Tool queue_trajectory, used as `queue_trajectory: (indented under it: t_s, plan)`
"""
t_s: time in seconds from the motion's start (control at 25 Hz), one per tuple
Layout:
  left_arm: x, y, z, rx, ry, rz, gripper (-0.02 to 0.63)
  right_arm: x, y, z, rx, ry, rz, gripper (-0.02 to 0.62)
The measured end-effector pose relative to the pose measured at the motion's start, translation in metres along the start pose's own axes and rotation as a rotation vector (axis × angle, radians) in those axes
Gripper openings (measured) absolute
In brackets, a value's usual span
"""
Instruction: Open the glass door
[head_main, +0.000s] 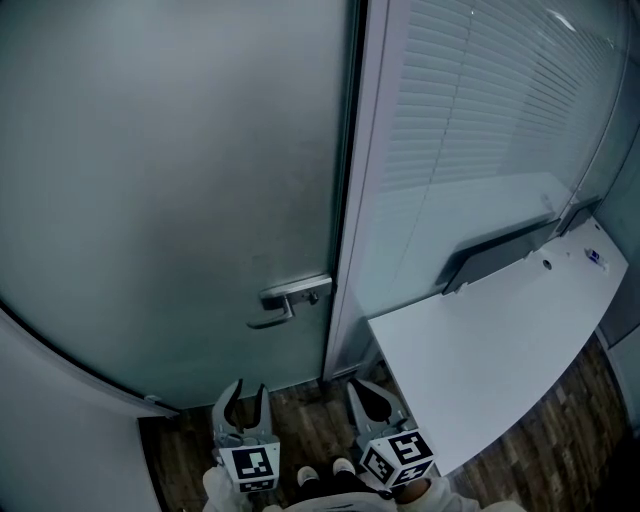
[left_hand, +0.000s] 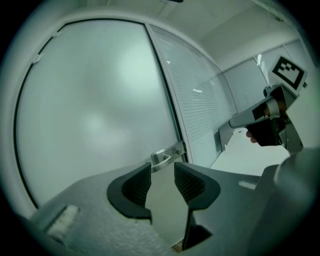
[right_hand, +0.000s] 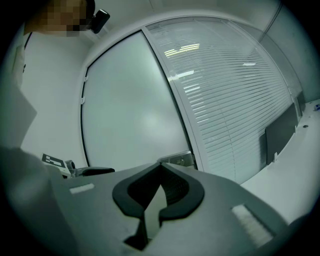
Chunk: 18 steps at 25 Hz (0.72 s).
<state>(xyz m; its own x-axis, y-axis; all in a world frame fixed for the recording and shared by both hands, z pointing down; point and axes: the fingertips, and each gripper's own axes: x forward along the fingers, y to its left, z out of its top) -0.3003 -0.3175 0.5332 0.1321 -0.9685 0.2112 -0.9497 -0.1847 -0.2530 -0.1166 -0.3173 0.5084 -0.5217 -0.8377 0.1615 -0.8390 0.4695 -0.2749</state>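
The brushed-metal lever handle (head_main: 290, 300), lying level at the right edge of the frosted glass door (head_main: 170, 180), sits straight ahead of the left gripper (head_main: 248, 393) (the nearer one), jaws apart and empty; the right gripper (head_main: 368, 396) has its jaws closed on nothing.

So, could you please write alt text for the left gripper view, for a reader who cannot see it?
The left gripper, its jaws apart and empty, points at the metal handle on the closed frosted glass door, without touching it. Right of the door are white blinds.
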Motion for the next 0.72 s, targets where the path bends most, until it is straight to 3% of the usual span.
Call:
queue_trajectory:
  t_s: [0.2, 0.44, 0.72]
  plan:
    - [0.020, -0.014, -0.006, 0.170, 0.029, 0.011, 0.189, -0.004, -0.023, 0.001, 0.014, -0.008, -0.025, 0.003]
    - [0.050, -0.020, -0.006, 0.548, 0.097, 0.086, 0.204, -0.015, -0.047, 0.007, 0.024, -0.024, -0.052, 0.003]
    - [0.088, -0.014, -0.022, 0.704, 0.179, 0.092, 0.212, -0.025, -0.069, 0.010, 0.041, -0.030, -0.078, 0.003]
